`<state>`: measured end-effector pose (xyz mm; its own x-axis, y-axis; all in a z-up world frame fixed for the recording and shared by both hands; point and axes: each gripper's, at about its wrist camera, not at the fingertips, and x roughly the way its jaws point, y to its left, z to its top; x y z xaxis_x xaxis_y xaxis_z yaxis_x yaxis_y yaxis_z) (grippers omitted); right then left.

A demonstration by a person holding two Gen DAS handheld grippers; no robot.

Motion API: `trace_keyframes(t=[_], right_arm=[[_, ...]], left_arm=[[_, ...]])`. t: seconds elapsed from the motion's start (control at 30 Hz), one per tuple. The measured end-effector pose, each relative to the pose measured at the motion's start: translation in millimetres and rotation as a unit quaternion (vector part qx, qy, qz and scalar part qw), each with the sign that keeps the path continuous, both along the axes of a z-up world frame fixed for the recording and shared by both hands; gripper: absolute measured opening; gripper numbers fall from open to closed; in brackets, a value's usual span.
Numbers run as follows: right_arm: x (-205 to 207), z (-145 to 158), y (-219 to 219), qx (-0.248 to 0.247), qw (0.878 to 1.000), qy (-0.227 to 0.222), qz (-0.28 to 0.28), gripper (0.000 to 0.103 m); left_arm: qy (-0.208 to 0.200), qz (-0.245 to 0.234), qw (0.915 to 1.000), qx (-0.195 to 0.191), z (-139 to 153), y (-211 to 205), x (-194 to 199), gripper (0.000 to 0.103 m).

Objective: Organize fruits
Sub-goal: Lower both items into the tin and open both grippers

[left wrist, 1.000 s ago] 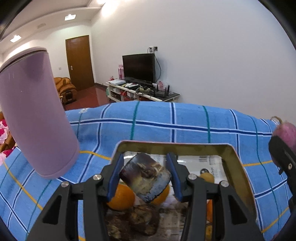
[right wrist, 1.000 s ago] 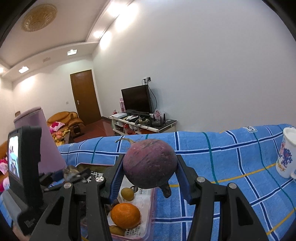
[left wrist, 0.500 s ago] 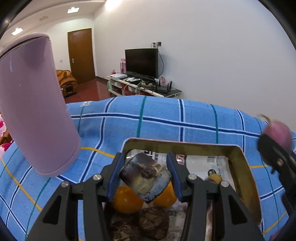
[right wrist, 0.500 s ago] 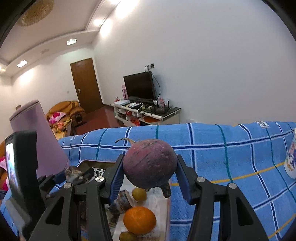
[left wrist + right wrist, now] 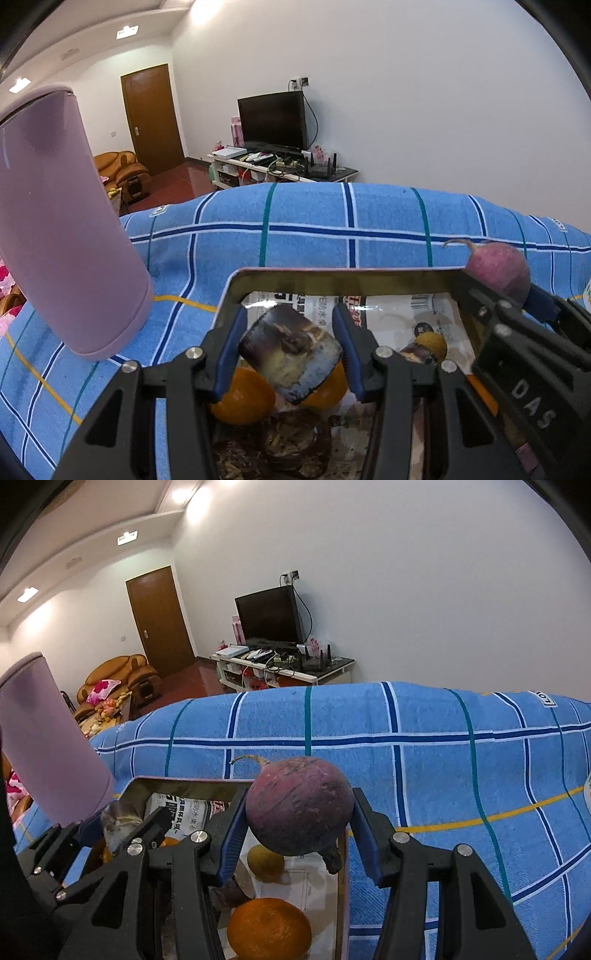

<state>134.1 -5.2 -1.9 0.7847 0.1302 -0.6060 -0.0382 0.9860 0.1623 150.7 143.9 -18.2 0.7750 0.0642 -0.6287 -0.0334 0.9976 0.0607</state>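
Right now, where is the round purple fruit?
The purple fruit is clamped in the right hand-held gripper, above the tray's right edge, over a small yellow fruit.

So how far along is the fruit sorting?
Done: oranges and a small yellow fruit lie in the tray. In hand: left gripper holds a dark piece, right gripper a purple fruit, both over the tray. Left: setting them down.

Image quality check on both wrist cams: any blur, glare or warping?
Left wrist: sharp, no motion blur; strong fisheye bend on the blue cloth, dark vignette in the corners, ceiling lights blown out. Right wrist: also sharp, purple fruit crisp between the fingers; same barrel warp, and a bright ceiling-light wash on the upper wall.
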Motion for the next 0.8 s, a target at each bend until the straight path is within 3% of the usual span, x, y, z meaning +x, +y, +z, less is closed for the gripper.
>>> trace_keyframes(t=[0.13,0.33,0.73,0.8], right_arm=[[1.6,-5.2,-0.7,0.004,1.000,0.008,-0.003,0.055],[0.5,-7.6,-0.8,0.007,1.000,0.007,0.002,0.055],[-2.0,-6.4,-8.4,0.025,1.000,0.005,0.010,0.056],[-3.5,-4.9,-15.6,0.047,0.999,0.006,0.012,0.057]], left_arm=[[-0.018,-0.001,0.9991,0.039,-1.2,-10.7,-3.4,0.050],[-0.018,-0.011,0.9984,0.053,0.0,-14.7,-5.2,0.050],[-0.016,-0.012,0.9990,0.040,1.7,-12.9,-3.5,0.050],[-0.016,-0.013,0.9991,0.037,1.9,-11.4,-3.1,0.050]])
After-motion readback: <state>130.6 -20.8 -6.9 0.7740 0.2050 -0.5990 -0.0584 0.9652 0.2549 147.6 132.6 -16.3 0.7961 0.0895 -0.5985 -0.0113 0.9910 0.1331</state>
